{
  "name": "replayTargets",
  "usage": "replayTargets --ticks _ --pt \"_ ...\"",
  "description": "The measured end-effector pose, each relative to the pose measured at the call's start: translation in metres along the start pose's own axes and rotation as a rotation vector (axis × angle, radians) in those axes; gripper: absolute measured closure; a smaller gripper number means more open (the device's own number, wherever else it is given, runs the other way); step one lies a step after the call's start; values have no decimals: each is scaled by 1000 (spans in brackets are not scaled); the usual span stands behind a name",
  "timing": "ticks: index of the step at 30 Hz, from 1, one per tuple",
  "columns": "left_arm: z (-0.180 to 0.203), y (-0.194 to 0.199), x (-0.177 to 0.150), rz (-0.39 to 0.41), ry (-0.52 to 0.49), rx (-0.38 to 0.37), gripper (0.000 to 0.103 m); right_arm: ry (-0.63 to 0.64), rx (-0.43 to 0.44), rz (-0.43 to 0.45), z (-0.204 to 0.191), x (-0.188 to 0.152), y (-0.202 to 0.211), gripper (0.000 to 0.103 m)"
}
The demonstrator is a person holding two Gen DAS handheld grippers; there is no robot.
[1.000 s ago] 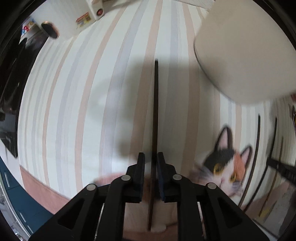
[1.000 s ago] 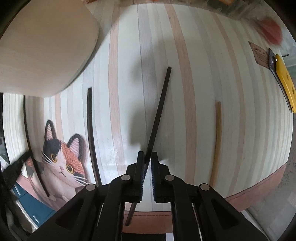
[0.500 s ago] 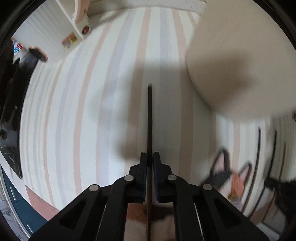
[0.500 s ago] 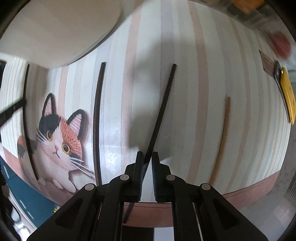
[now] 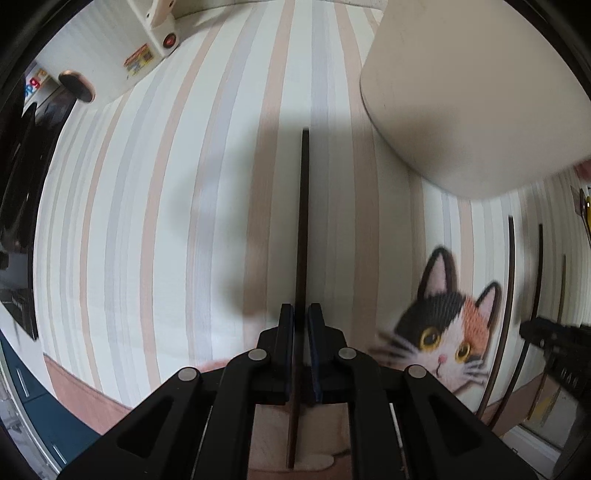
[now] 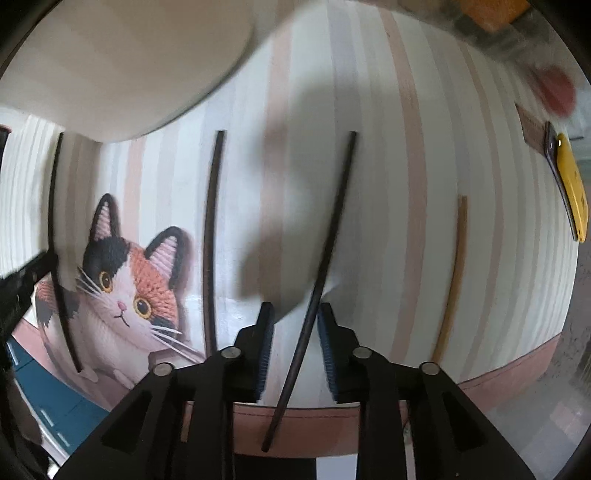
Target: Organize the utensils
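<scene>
In the left wrist view a dark chopstick [image 5: 302,221] runs straight up between the fingers of my left gripper [image 5: 301,317]. The pads still hold it, and the jaws are opening slightly. It stays sharp while the mat below is blurred. In the right wrist view my right gripper [image 6: 295,317] has its jaws opening. A second dark chopstick [image 6: 332,229] slants between them near the right pad, which no longer clamps it. A cream cylindrical holder [image 5: 461,92] [image 6: 110,55] stands beyond both grippers.
A striped placemat [image 6: 388,184] with a cat picture [image 6: 125,280] covers the table. On it lie two more dark chopsticks [image 6: 210,240] [image 6: 55,229] and a pale wooden one [image 6: 454,273]. A yellow object [image 6: 572,184] sits at the right edge, and a white appliance [image 5: 155,33] at the far left.
My right gripper's jaws have parted from around their chopstick. My left gripper closed on its chopstick, then eased a little. The view over the mat shifted sideways.
</scene>
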State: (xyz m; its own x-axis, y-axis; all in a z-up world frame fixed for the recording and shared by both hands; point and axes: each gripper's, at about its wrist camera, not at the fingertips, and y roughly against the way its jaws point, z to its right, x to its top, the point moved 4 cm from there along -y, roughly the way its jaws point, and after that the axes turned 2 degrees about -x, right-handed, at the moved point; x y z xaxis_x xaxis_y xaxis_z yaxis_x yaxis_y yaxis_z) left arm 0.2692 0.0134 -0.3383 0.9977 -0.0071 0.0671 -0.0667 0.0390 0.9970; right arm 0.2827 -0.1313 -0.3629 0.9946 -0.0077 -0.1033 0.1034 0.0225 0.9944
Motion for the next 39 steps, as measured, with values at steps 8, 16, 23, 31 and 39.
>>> replayTargets --ticks 8,16,23,31,39 --pt "-11 -7 30 5 -1 -1 100 -38 4 55 -12 -13 1 97" --pt "-24 50 0 124 16 11 100 -97 76 163 5 -25 26 97" --pt "-32 125 -19 282 1 14 100 -99 86 333 15 -46 75 97" --pt "-32 172 -24 429 -10 25 100 -129 103 505 26 -56 127 97" --pt "-34 215 -8 552 -6 37 100 -163 79 680 37 -48 176 97"
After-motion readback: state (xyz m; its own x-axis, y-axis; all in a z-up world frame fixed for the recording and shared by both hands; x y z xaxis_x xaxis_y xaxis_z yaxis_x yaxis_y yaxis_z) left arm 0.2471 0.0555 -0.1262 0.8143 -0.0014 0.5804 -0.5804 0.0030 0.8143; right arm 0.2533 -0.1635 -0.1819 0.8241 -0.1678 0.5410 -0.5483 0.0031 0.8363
